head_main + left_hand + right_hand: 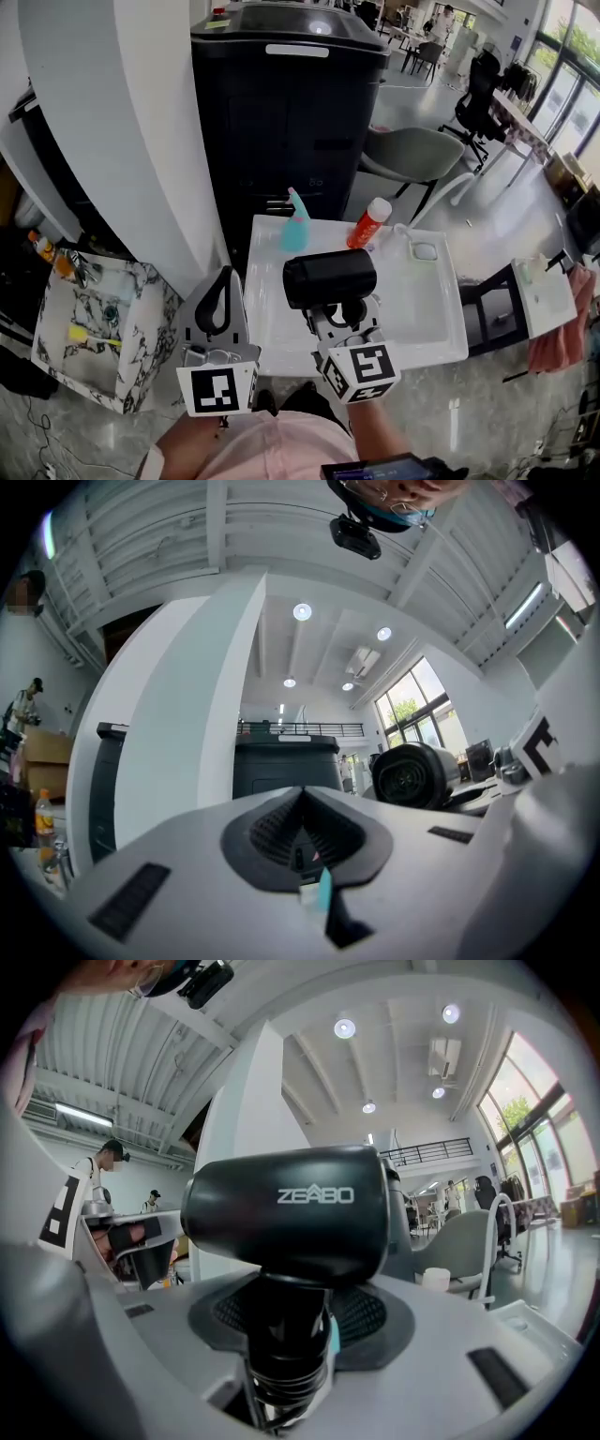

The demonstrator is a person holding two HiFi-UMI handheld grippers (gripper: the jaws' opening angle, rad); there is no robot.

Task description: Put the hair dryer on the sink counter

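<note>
A: What room is it, seen from the head?

B: A big hall with a shiny grey floor (pixel 412 112). A white pillar (pixel 122 122) stands at the left and a tall black cabinet (pixel 286 112) behind. In front of the cabinet is the white sink worktop (pixel 422 309). At its far edge stand a blue bottle (pixel 296 225) and a red bottle (pixel 368 223).

A: And the hair dryer?

B: The black hair dryer (pixel 330 278) is over the basin. The right tongs (pixel 345 314) hold it from below, with its body lying across. The left tongs (pixel 223 286) are just beside, near the left edge of the worktop.

A: What does the left gripper view give?

B: The left tongs (pixel 300 817) are pressed together with nothing between them. Beyond them I see the pillar (pixel 187 724), the cabinet (pixel 286 766) and, at the right, the round end of the hair dryer (pixel 412 775).

A: And the right gripper view?

B: The right tongs (pixel 291 1321) pinch the handle of the hair dryer (pixel 291 1208). Its body fills the middle and carries the word ZEABO. Behind it are round ceiling lamps (pixel 344 1027) and a grey chair (pixel 459 1237).
</note>
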